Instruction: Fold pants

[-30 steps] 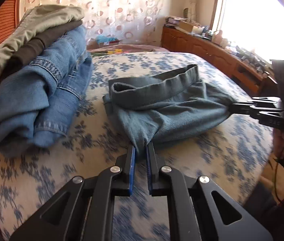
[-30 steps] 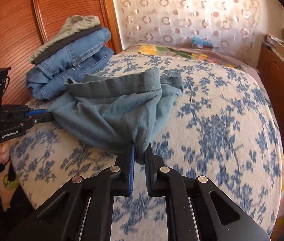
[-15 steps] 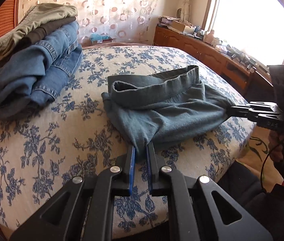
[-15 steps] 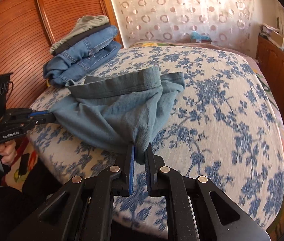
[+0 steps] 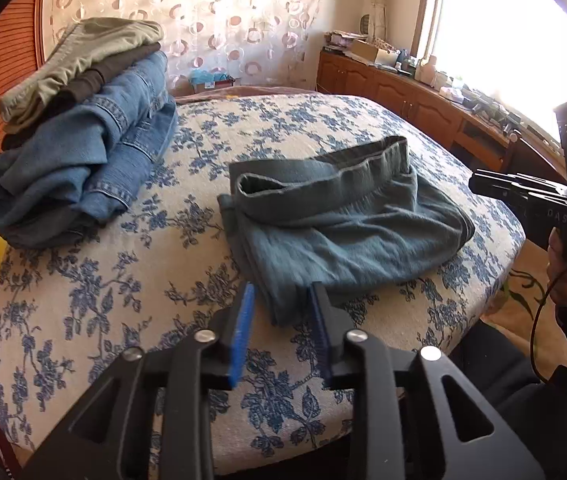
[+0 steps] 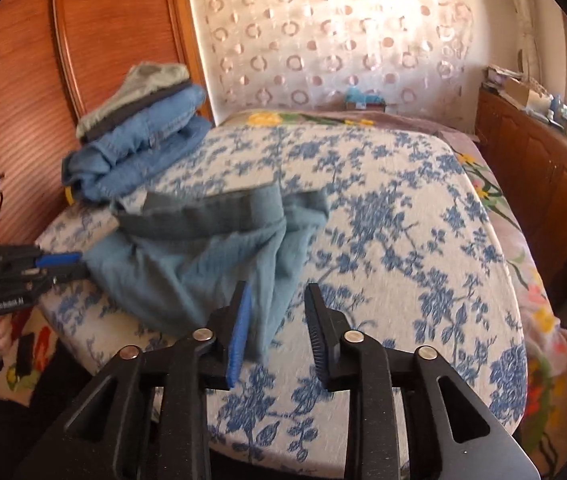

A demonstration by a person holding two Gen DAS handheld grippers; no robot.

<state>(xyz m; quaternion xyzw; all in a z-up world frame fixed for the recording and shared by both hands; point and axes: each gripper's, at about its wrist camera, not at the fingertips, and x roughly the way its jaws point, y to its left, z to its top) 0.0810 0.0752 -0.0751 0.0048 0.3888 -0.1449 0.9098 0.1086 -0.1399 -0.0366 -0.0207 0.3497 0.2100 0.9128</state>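
Floral bedspread [image 5: 187, 264] under teal pants [image 5: 347, 236] and stacked clothes [image 5: 83, 140].

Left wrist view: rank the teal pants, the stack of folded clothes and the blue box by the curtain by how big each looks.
1. teal pants and stack of folded clothes: look alike, too close to rank.
2. blue box: smallest, but farthest from the camera.

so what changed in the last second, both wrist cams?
Both grippers let go: the left gripper and right gripper were pinched on corners of the teal pants; their jaws have just been opening, and the cloth now lies slack between the pads on the floral bedspread. The pants' bundle, and the stack of folded jeans, stayed put.
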